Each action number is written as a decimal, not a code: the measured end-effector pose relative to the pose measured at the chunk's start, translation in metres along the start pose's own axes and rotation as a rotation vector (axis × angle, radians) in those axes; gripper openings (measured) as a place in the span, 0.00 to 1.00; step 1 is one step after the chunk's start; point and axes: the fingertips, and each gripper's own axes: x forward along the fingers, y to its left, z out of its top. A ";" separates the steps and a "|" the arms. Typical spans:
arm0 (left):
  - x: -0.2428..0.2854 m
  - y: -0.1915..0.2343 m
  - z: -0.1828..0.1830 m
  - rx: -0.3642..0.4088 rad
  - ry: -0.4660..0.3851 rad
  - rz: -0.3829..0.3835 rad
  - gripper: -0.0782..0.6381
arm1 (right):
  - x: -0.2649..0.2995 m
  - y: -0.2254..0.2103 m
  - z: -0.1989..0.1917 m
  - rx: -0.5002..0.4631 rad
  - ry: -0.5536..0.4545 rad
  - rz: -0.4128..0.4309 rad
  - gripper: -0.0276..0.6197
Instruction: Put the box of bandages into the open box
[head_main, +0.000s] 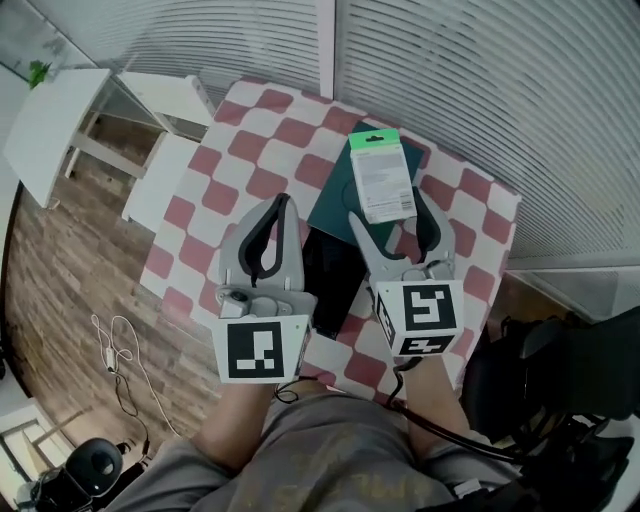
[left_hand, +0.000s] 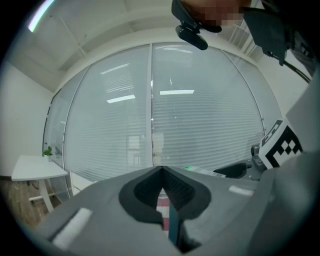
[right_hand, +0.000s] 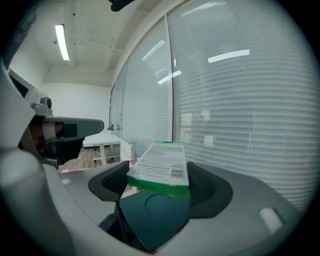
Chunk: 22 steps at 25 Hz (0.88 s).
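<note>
Right gripper (head_main: 392, 210): jaws clamped on the near end of the box of bandages (head_main: 380, 172), one pad on each long side. In the right gripper view the pads (right_hand: 206, 186) press against the carton. The carton is carried flat, printed face up. It hangs over the far, teal panel of the open box (head_main: 335, 200) without resting on it. This end grip leaves most of the carton free ahead of the jaws, which in my judgement suits laying it down into the box.

Left gripper (head_main: 283, 203): jaws together and empty, tips meeting. It is held just left of the open box and apart from it, evidently kept out of the carrying path. Only the checked cloth and a teal edge show through the gap below its tips.

The open box lies on the checked table (head_main: 260, 130), its black part nearest the person.

Count:
- Grippers: two.
- Box of bandages: one.
- Open box: one.
- Table: one.

Placement is not yet done.
</note>
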 end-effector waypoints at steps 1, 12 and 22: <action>-0.004 -0.003 0.007 0.001 -0.011 0.008 0.11 | -0.006 0.000 0.009 -0.007 -0.020 0.002 0.64; -0.066 -0.055 0.074 0.063 -0.130 0.055 0.11 | -0.096 0.007 0.075 -0.056 -0.195 0.053 0.64; -0.113 -0.087 0.091 0.093 -0.152 0.111 0.11 | -0.150 0.005 0.081 -0.069 -0.248 0.089 0.64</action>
